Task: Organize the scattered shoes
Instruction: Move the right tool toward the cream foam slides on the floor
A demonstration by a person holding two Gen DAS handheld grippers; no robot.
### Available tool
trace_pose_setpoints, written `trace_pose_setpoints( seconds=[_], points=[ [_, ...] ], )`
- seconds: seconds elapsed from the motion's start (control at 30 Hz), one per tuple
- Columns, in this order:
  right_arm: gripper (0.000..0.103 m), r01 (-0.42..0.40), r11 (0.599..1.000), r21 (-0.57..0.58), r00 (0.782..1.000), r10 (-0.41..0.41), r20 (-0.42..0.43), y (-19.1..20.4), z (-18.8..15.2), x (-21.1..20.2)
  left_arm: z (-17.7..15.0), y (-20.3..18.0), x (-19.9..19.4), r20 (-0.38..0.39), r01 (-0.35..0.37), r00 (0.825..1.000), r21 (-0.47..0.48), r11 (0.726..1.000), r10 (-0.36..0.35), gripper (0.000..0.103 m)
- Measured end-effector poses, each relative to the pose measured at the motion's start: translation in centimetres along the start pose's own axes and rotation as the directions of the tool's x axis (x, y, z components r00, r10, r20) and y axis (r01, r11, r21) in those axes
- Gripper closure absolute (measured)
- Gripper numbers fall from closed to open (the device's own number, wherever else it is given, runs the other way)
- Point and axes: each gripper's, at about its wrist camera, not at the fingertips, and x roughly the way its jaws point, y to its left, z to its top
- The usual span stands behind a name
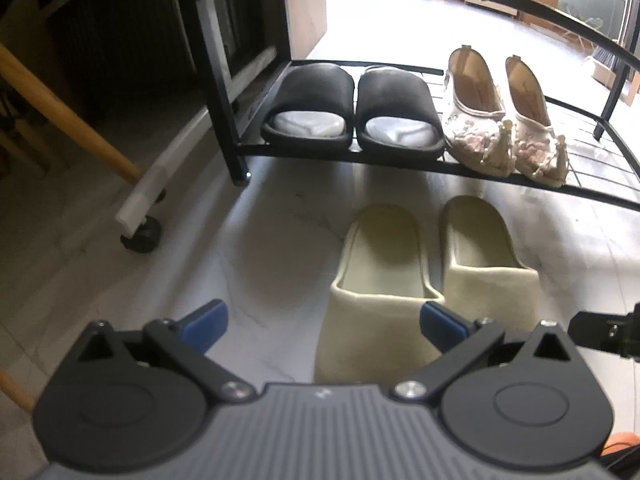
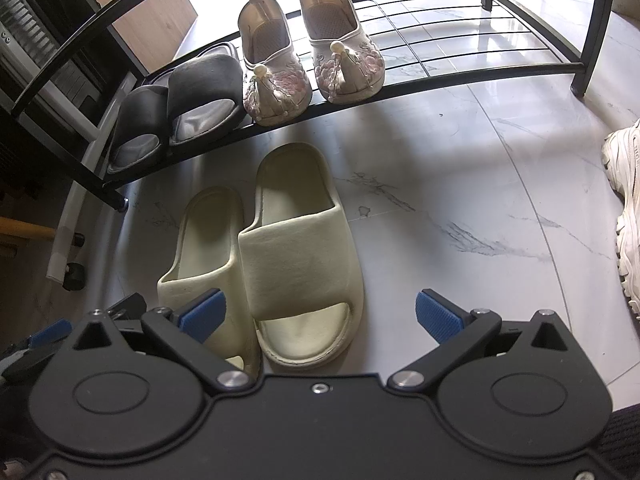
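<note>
Two yellow slippers [image 2: 280,248] sit together on the floor by the shoe rack [image 2: 440,76] | left gripper [image 1: 324,324] and right gripper [image 2: 318,312] wide open, holding nothing | next: pinch one slipper, lift it onto the rack

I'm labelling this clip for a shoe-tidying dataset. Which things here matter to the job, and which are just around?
Job:
- pale yellow fabric slippers, on the floor
- black rubber slides, on the rack
- embroidered cream flats, on the rack
- black wire shoe rack
- white chunky sneaker, on the floor

Just around:
- wooden pole
- black caster wheel
</note>
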Motion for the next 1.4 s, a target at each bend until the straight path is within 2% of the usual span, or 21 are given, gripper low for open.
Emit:
trace_pose_setpoints(
  seconds=[0.2,0.27,0.4,0.67,1.0,1.13,1.2,1.33,1.4],
  points=[
    [0.000,-0.002,1.000,0.001,1.000,0.002,-0.001,0.1,-0.1,-0.1,-0.3,0.5,0.2,0.024,0.029,0.999,-0.027,0.999,-0.029,0.001],
    [0.000,-0.003,1.000,0.001,1.000,0.003,-0.001,0.2,-0.2,-0.1,-1.0,0.2,-0.1,0.043,0.016,0.999,-0.012,1.000,-0.016,0.001],
    [0.000,-0.003,1.000,-0.003,1.000,0.003,0.000,0.2,-0.1,0.0,-0.2,-0.2,-0.2,0.022,-0.017,1.000,0.009,1.000,0.016,0.001],
    [0.000,-0.026,0.999,-0.032,1.000,0.026,0.004,0.5,-0.1,0.1,-0.1,0.2,-0.1,0.011,-0.014,1.000,0.000,1.000,0.014,0.001],
    [0.000,-0.050,0.998,-0.050,0.999,0.050,0.000,1.0,-0.3,0.3,0.0,0.8,-0.8,0.037,-0.015,0.999,-0.023,1.000,0.016,0.001],
    [0.000,-0.059,0.998,-0.025,0.998,0.058,-0.011,0.7,-0.1,0.5,0.2,2.2,-1.1,0.057,0.058,0.997,-0.086,0.995,-0.054,0.001],
    [0.000,-0.060,0.998,-0.022,0.998,0.060,-0.008,0.7,-0.2,0.5,0.3,2.6,-1.2,0.051,0.071,0.996,-0.111,0.991,-0.066,0.001],
    [0.000,-0.069,0.997,-0.036,0.998,0.069,0.011,0.9,-0.4,0.2,0.4,2.8,-1.3,0.054,0.046,0.998,-0.106,0.993,-0.040,0.001],
    [0.000,-0.075,0.996,-0.043,0.997,0.076,0.019,1.0,-0.5,0.1,0.6,2.7,-1.6,0.060,0.005,0.998,-0.085,0.996,0.000,0.001]
  ],
)
